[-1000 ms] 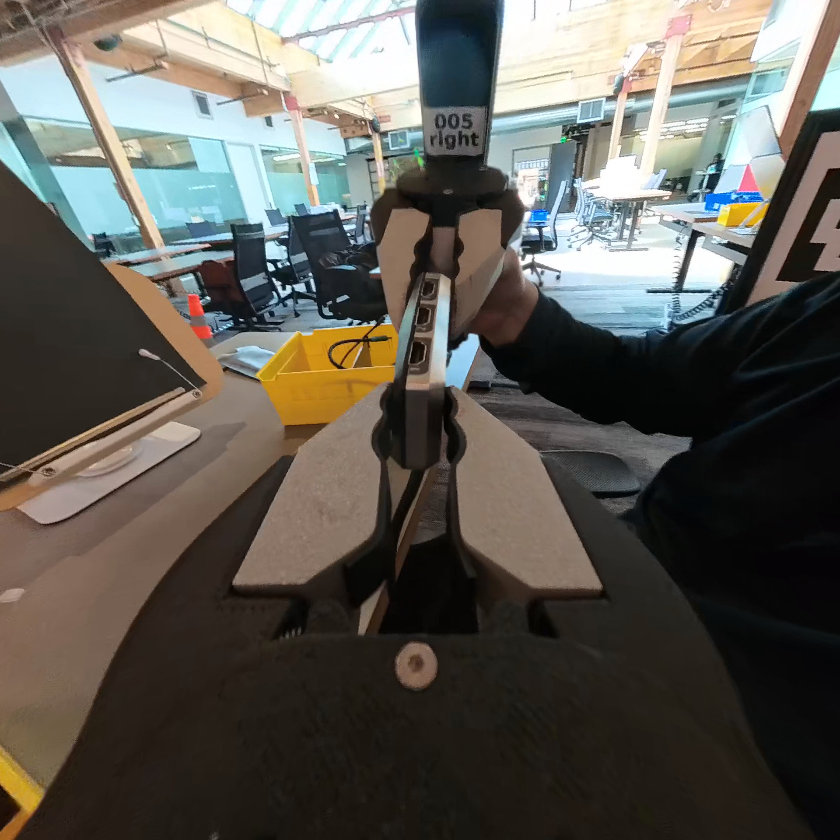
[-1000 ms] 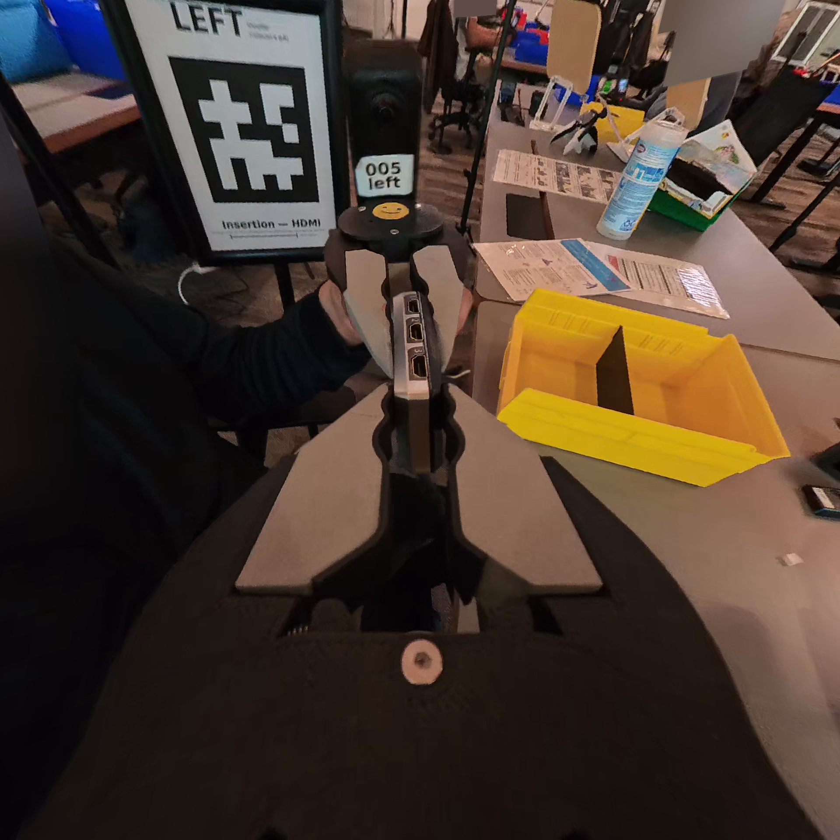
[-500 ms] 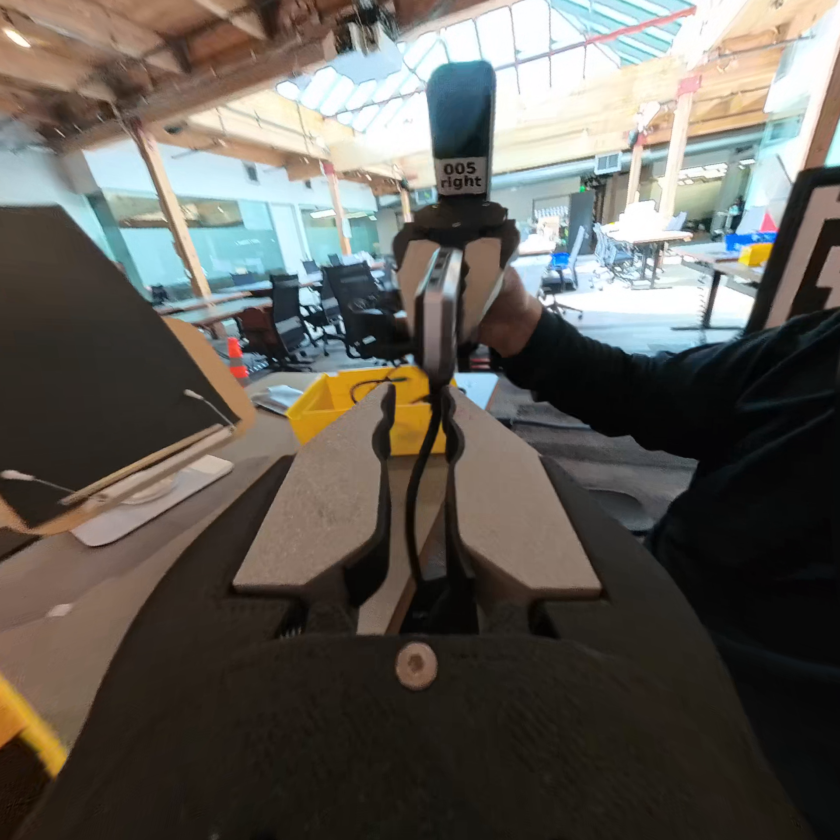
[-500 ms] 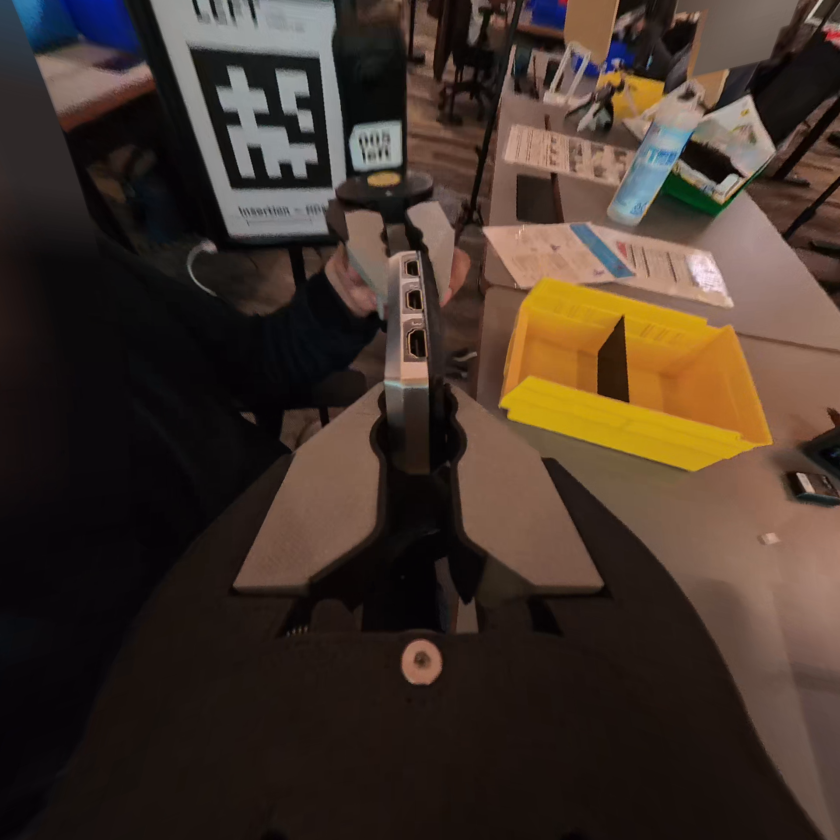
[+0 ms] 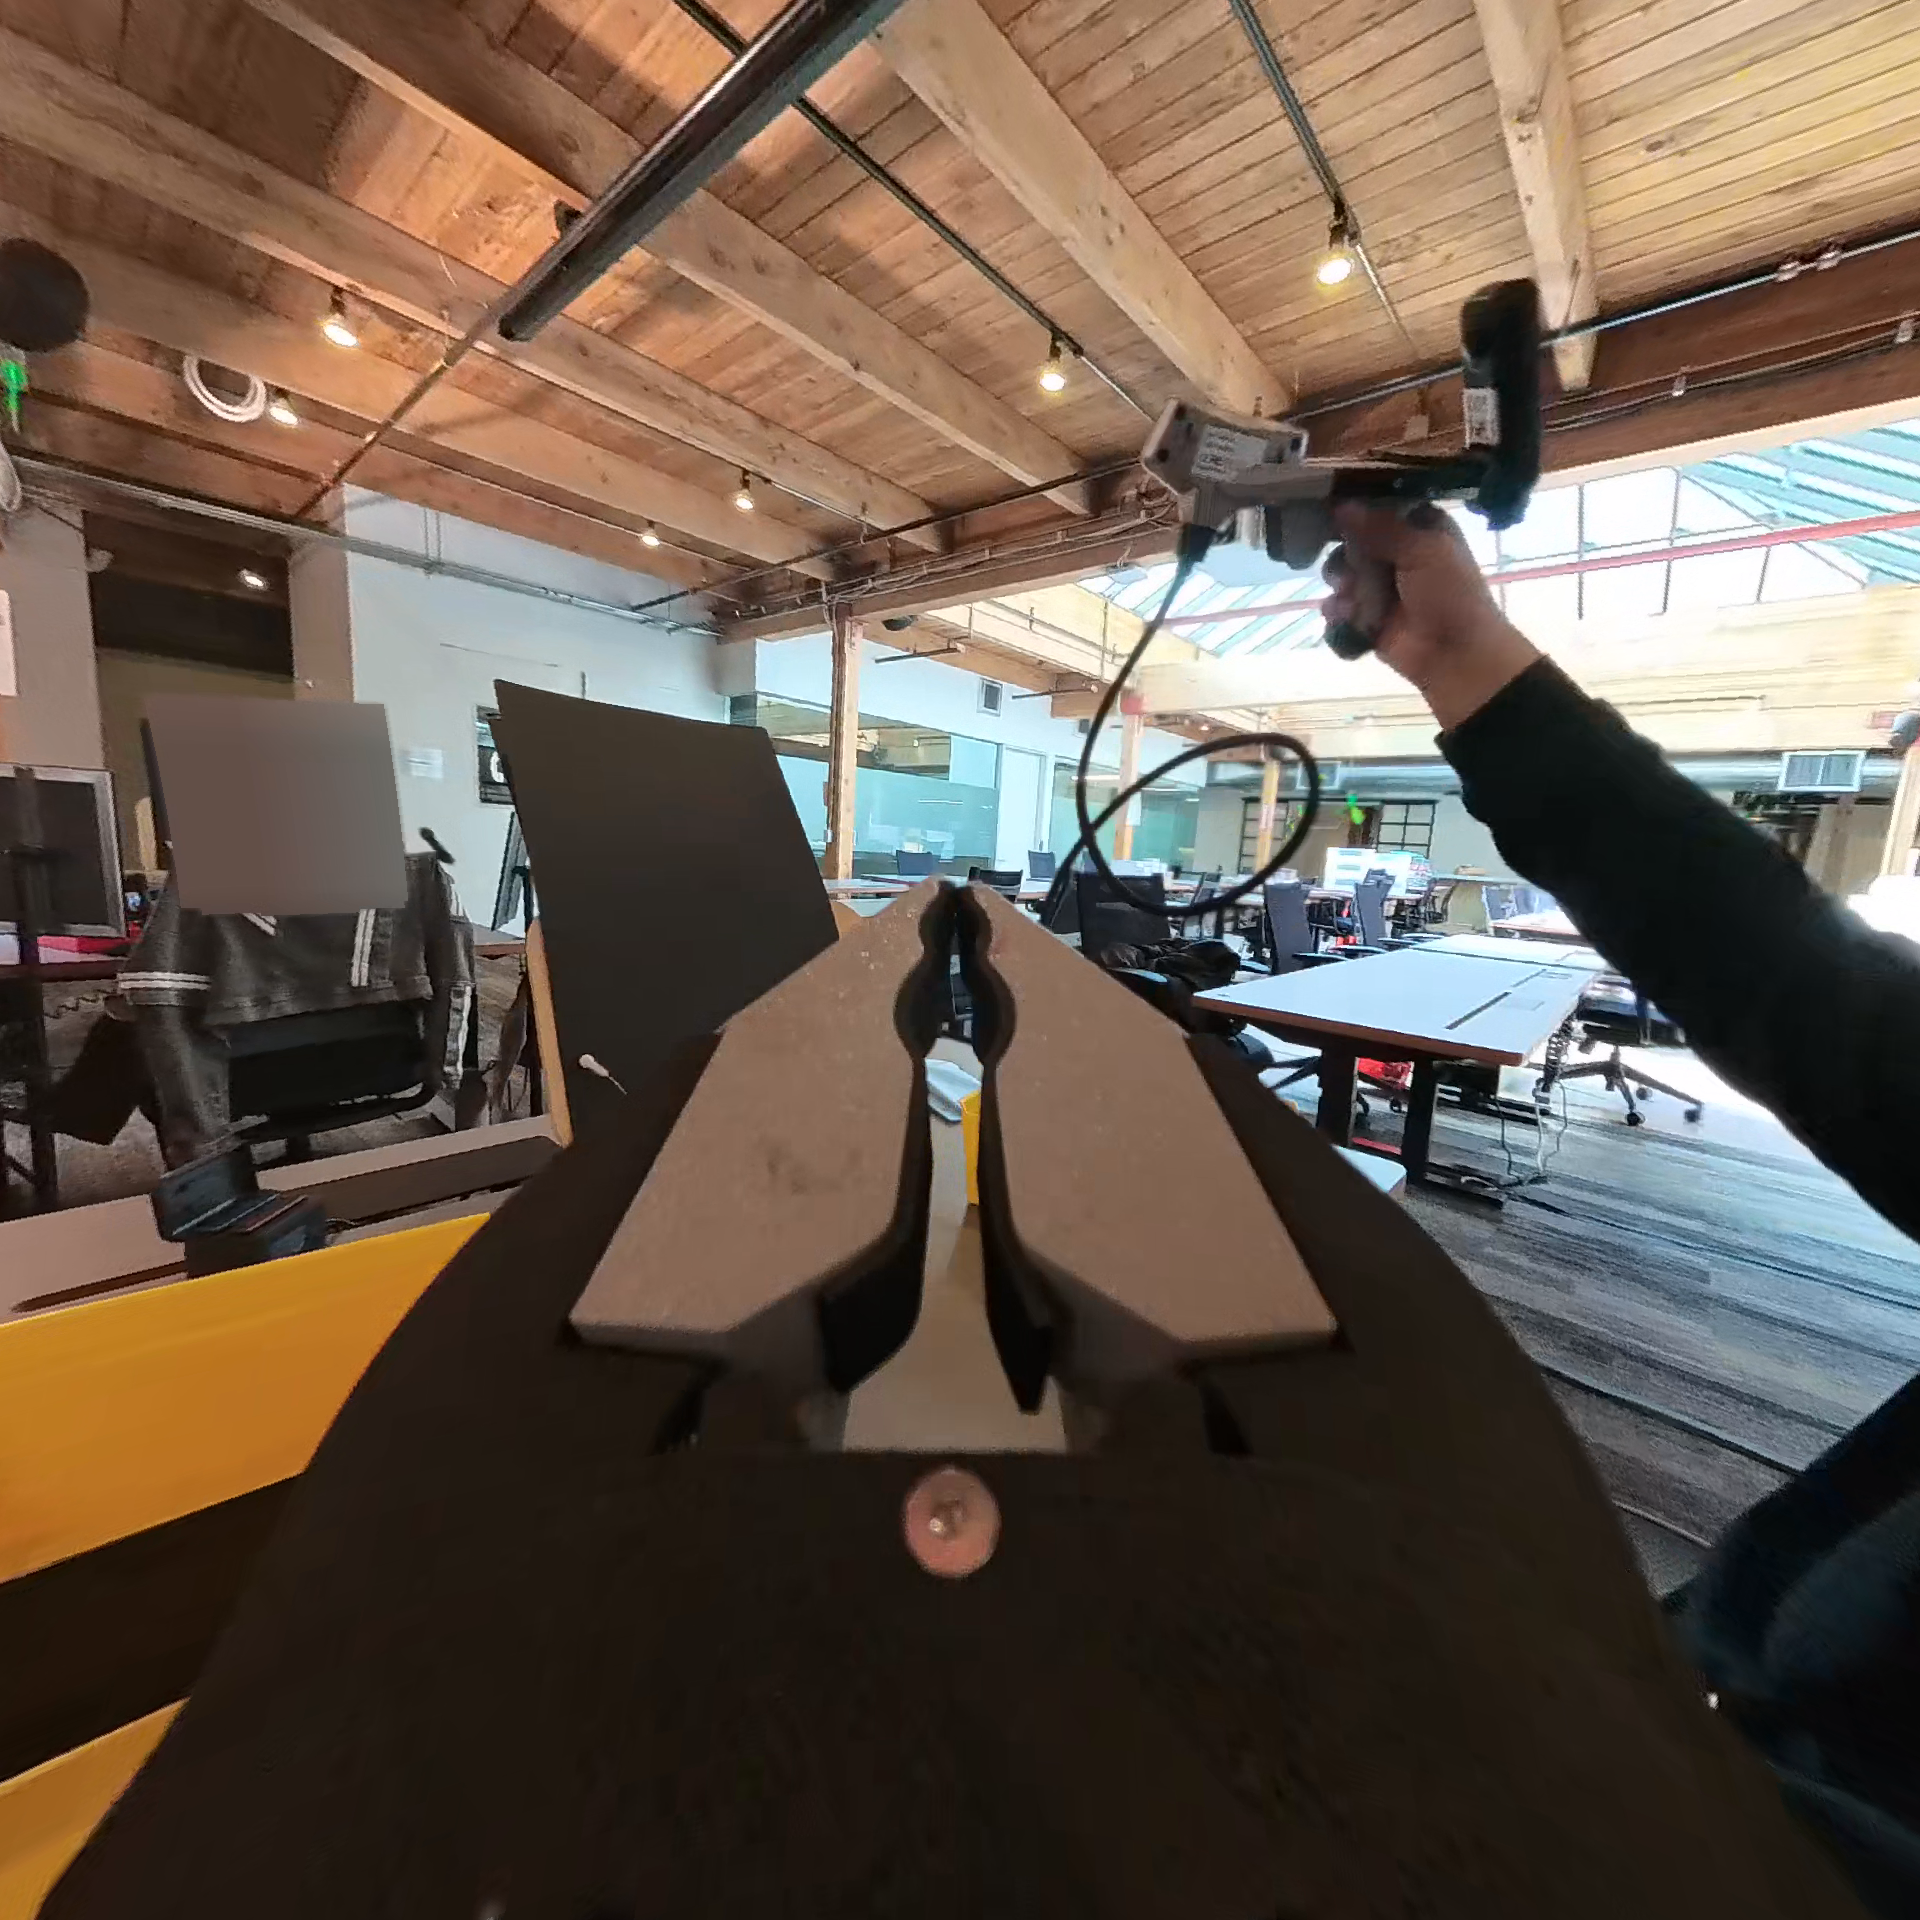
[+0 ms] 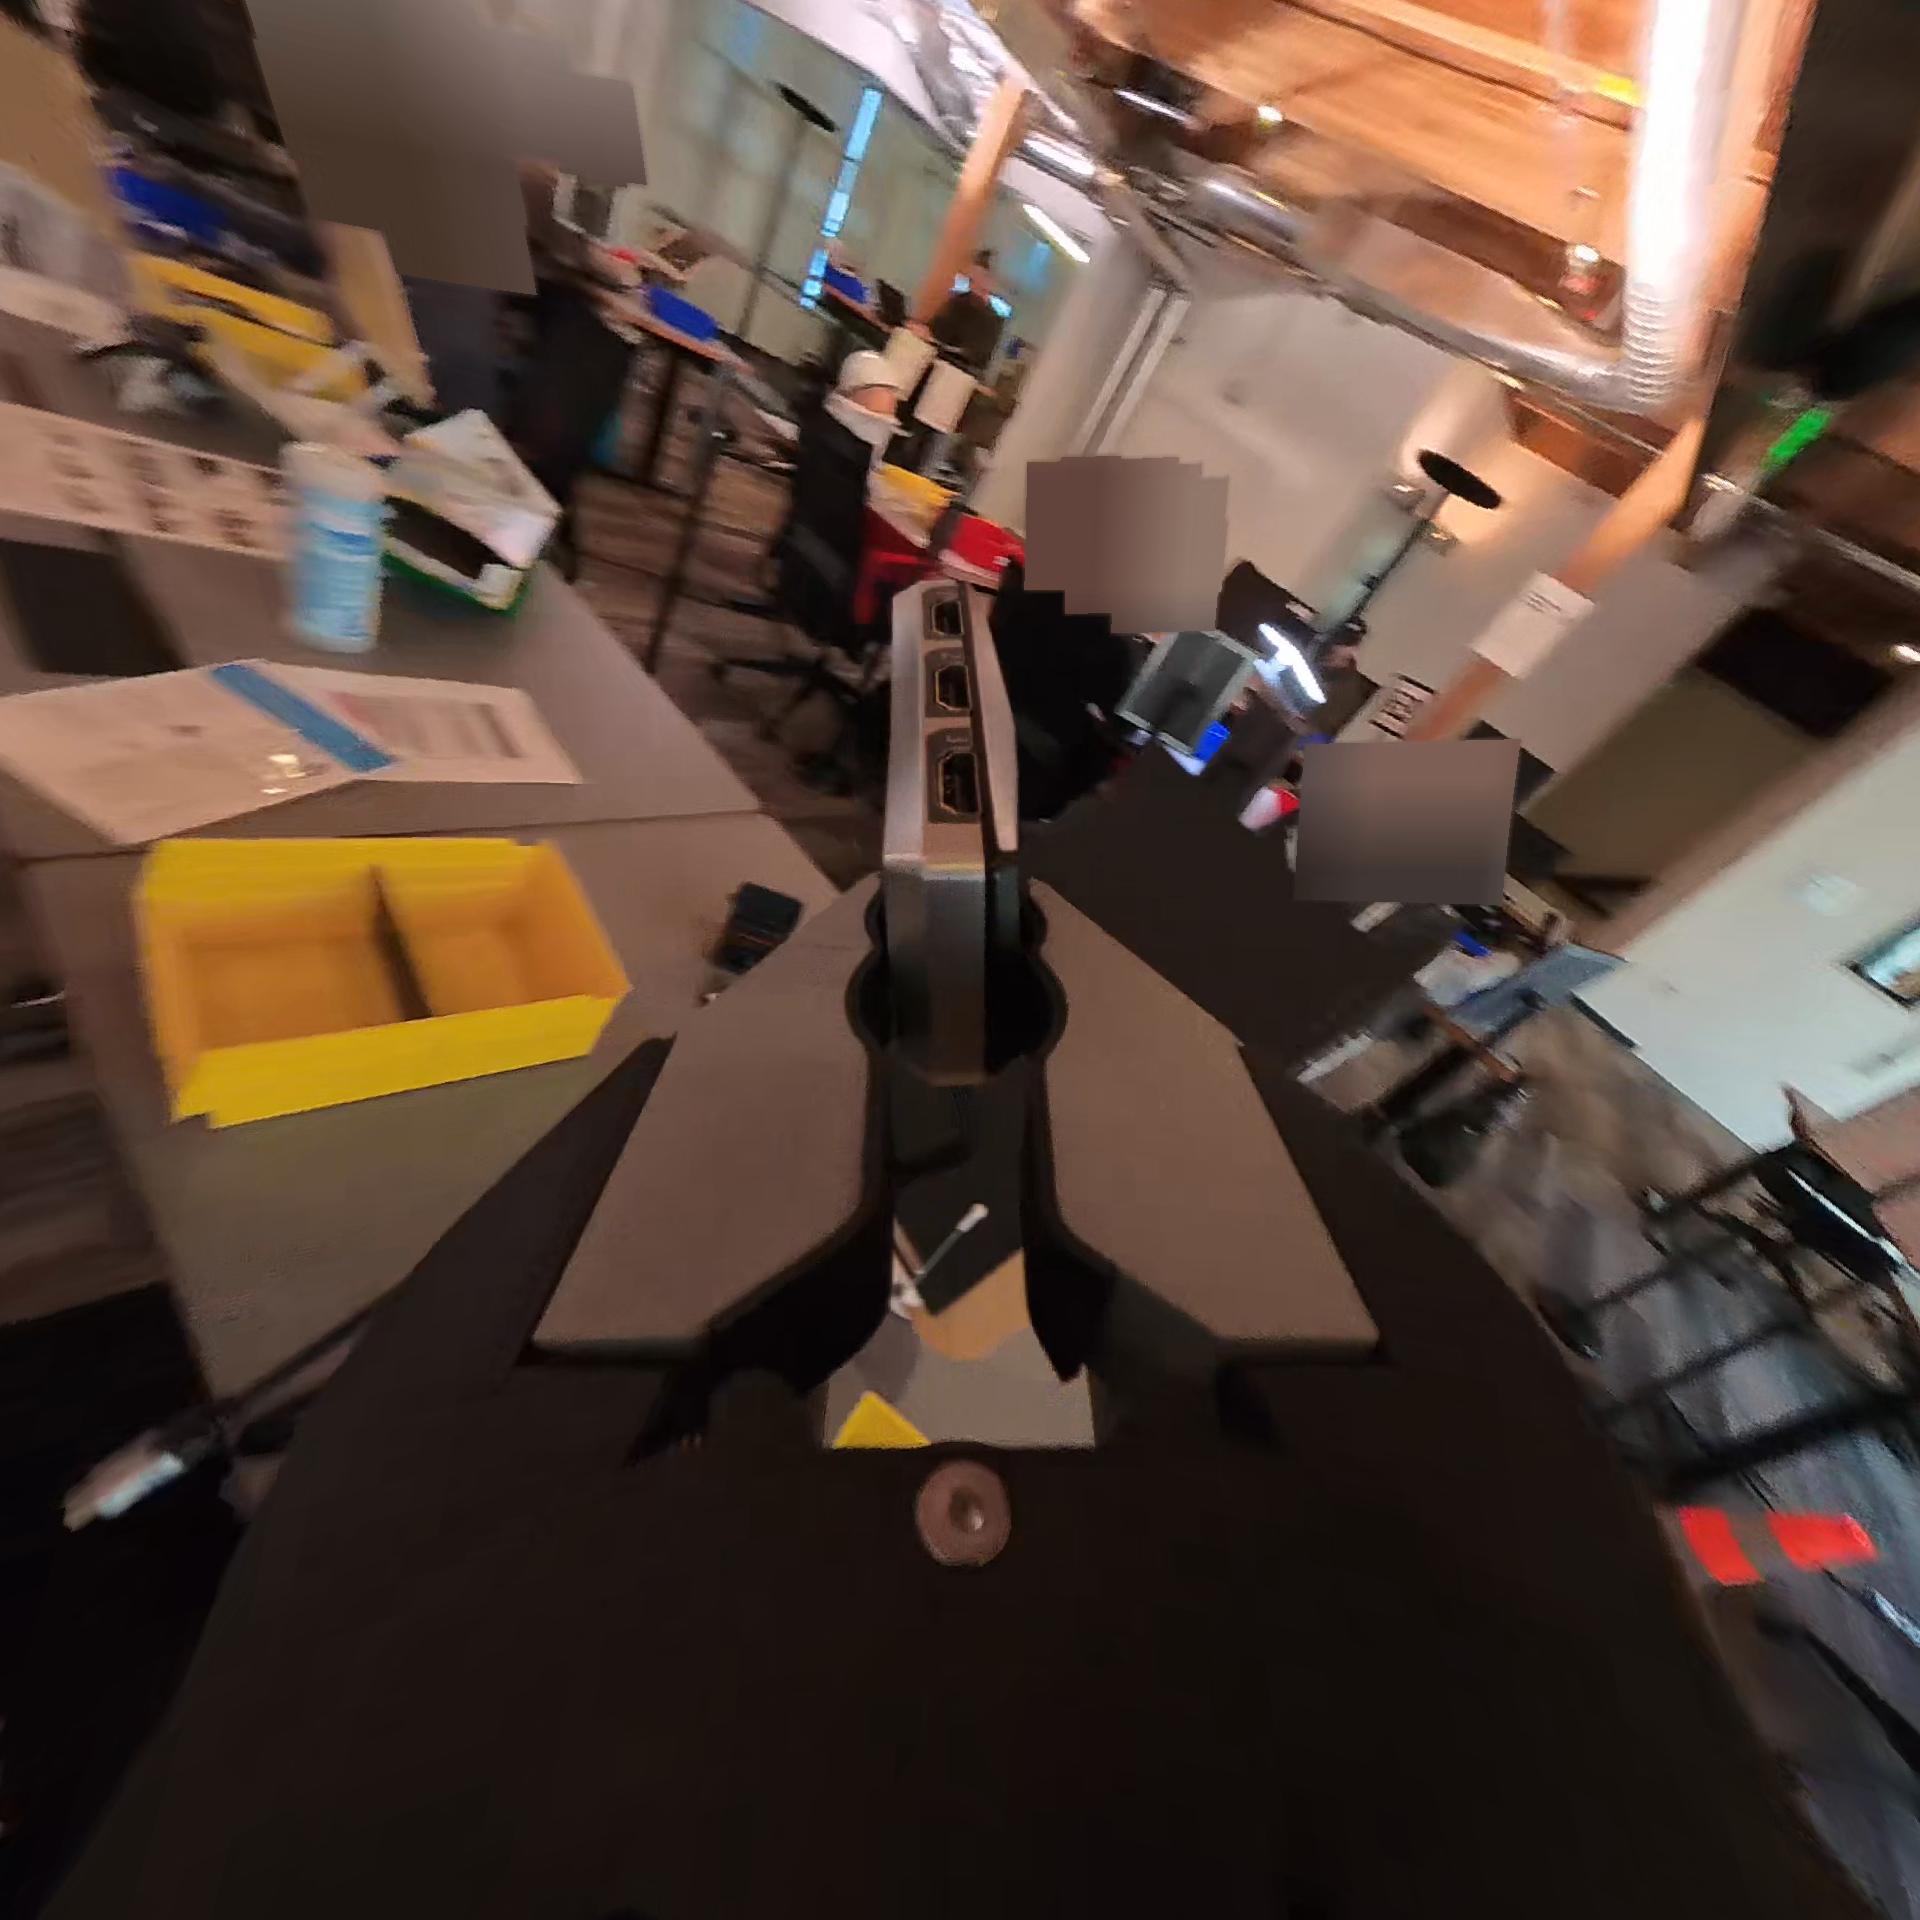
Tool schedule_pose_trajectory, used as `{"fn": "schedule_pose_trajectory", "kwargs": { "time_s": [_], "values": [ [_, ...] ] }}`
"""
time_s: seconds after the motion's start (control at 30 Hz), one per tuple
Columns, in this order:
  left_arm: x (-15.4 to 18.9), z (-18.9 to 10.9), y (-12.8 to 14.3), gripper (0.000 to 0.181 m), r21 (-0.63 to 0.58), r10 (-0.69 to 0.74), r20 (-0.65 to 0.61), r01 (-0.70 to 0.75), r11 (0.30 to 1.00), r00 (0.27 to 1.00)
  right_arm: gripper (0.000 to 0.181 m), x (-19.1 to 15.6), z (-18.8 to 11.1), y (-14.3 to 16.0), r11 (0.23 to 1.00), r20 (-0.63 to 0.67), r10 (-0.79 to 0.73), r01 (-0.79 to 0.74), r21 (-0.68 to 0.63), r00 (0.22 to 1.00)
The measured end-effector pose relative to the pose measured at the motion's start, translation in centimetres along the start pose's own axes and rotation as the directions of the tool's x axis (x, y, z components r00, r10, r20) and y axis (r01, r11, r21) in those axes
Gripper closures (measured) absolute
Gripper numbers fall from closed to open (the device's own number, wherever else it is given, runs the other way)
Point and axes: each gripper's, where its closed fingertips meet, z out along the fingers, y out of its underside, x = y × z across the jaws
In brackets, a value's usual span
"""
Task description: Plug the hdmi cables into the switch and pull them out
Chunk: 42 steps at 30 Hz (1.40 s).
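right wrist view shows the right gripper (image 6: 951,966) pinching the switch (image 6: 940,769), ports empty, up at 12 o'clock. hold it tight and steady, i think. its short black cord (image 5: 1164,790) hangs loose. left gripper (image 5: 961,914) is pressed together, holding nothing. yellow bin (image 6: 364,966) sits at 9 o'clock, not blocking.

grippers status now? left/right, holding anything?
Left gripper: shut, nothing between its fingers.
Right gripper: shut on the switch, held up in the air; a cable hangs from it.
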Motion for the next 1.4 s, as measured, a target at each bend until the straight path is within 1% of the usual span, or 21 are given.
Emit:
{"fn": "schedule_pose_trajectory", "kwargs": {
  "time_s": [0.1, 0.23, 0.3, 0.37, 0.43, 0.5, 0.57, 0.63, 0.7, 0.77, 0.87, 0.93, 0.97, 1.0, 1.03, 1.1, 1.17, 1.2, 1.23, 1.3, 1.4],
  "values": [
    [0.0, 0.7, 0.8, 0.181, -0.024, 0.001, -0.004, -0.001, 1.0, 1.0, 0.162, 4.4, 0.5, 0.9, 0.998, -0.118, -0.01, 0.003, -0.056, 0.993],
    [-0.4, 1.7, 2.0, 0.181, -0.055, -0.008, -0.003, 0.007, 0.998, 1.0, 0.163, 7.9, 2.0, 2.6, 0.993, -0.186, 0.01, -0.031, -0.111, 0.982],
    [-0.5, 2.2, 2.6, 0.181, -0.066, -0.015, -0.005, 0.015, 0.998, 1.0, 0.163, 9.4, 2.1, 2.0, 0.996, -0.228, 0.021, -0.041, -0.082, 0.974],
    [-0.7, 2.7, 3.3, 0.181, -0.081, -0.031, -0.011, 0.03, 0.996, 0.999, 0.163, 11.0, 1.7, 0.6, 0.998, -0.267, 0.039, -0.05, -0.035, 0.963],
    [-0.7, 3.2, 4.1, 0.181, -0.105, -0.054, -0.025, 0.051, 0.993, 0.998, 0.163, 13.5, 0.8, -0.7, 0.998, -0.355, 0.052, -0.059, -0.01, 0.933],
    [-0.7, 3.6, 4.6, 0.181, -0.111, -0.061, -0.033, 0.057, 0.992, 0.998, 0.163, 15.4, 0.3, -1.1, 0.998, -0.419, 0.05, -0.059, -0.01, 0.907],
    [-0.7, 3.9, 5.0, 0.181, -0.121, -0.065, -0.039, 0.06, 0.991, 0.997, 0.163, 16.1, 0.5, 0.1, 0.997, -0.436, 0.032, -0.062, -0.053, 0.899],
    [-0.7, 4.1, 5.3, 0.181, -0.127, -0.065, -0.043, 0.059, 0.99, 0.997, 0.163, 16.4, 1.1, 2.2, 0.993, -0.453, 0.012, -0.062, -0.096, 0.891],
    [-0.9, 4.4, 5.7, 0.181, -0.134, -0.068, -0.043, 0.061, 0.989, 0.997, 0.163, 16.7, 1.9, 5.0, 0.989, -0.47, -0.012, -0.06, -0.138, 0.883],
    [-1.1, 4.6, 5.9, 0.181, -0.131, -0.084, -0.049, 0.077, 0.988, 0.995, 0.163, 16.5, 3.2, 9.0, 0.976, -0.449, -0.034, -0.067, -0.207, 0.893],
    [-1.4, 4.9, 6.7, 0.181, -0.15, -0.095, -0.05, 0.086, 0.985, 0.994, 0.163, 15.1, 5.4, 16.8, 0.931, -0.378, -0.073, -0.072, -0.357, 0.923],
    [-1.4, 5.2, 7.0, 0.181, -0.157, -0.1, -0.054, 0.09, 0.983, 0.994, 0.163, 12.8, 7.0, 22.3, 0.897, -0.283, -0.077, -0.058, -0.439, 0.956],
    [-1.3, 5.3, 7.1, 0.181, -0.16, -0.1, -0.056, 0.09, 0.983, 0.993, 0.163, 11.2, 7.7, 25.4, 0.869, -0.215, -0.103, -0.017, -0.495, 0.971],
    [-1.2, 5.4, 7.1, 0.181, -0.161, -0.097, -0.057, 0.087, 0.983, 0.994, 0.163, 9.6, 8.3, 28.9, 0.826, -0.144, -0.142, 0.037, -0.563, 0.979],
    [-1.1, 5.5, 7.2, 0.181, -0.164, -0.094, -0.061, 0.083, 0.983, 0.994, 0.163, 8.1, 8.5, 32.7, 0.757, -0.072, -0.188, 0.097, -0.646, 0.98],
    [-0.7, 5.7, 7.5, 0.181, -0.174, -0.092, -0.07, 0.078, 0.982, 0.993, 0.163, 4.9, 8.5, 40.1, 0.583, 0.104, -0.251, 0.236, -0.777, 0.962],
    [-0.4, 6.0, 7.8, 0.181, -0.183, -0.095, -0.075, 0.08, 0.98, 0.993, 0.162, 1.6, 7.9, 46.3, 0.418, 0.267, -0.218, 0.337, -0.844, 0.939],
    [-0.2, 6.1, 8.0, 0.181, -0.187, -0.099, -0.082, 0.082, 0.979, 0.992, 0.162, 0.3, 7.7, 48.6, 0.363, 0.325, -0.188, 0.373, -0.854, 0.927],
    [0.0, 6.3, 8.2, 0.181, -0.193, -0.101, -0.085, 0.083, 0.978, 0.991, 0.162, -0.9, 7.7, 50.3, 0.334, 0.357, -0.152, 0.388, -0.859, 0.922],
    [0.3, 6.7, 8.7, 0.181, -0.212, -0.097, -0.091, 0.076, 0.974, 0.991, 0.158, -2.8, 8.5, 52.5, 0.329, 0.352, -0.056, 0.35, -0.877, 0.934],
    [1.0, 7.3, 9.6, 0.181, -0.235, -0.104, -0.109, 0.076, 0.969, 0.989, 0.148, -6.1, 10.2, 53.7, 0.363, 0.306, 0.147, 0.236, -0.901, 0.941]
  ]
}}
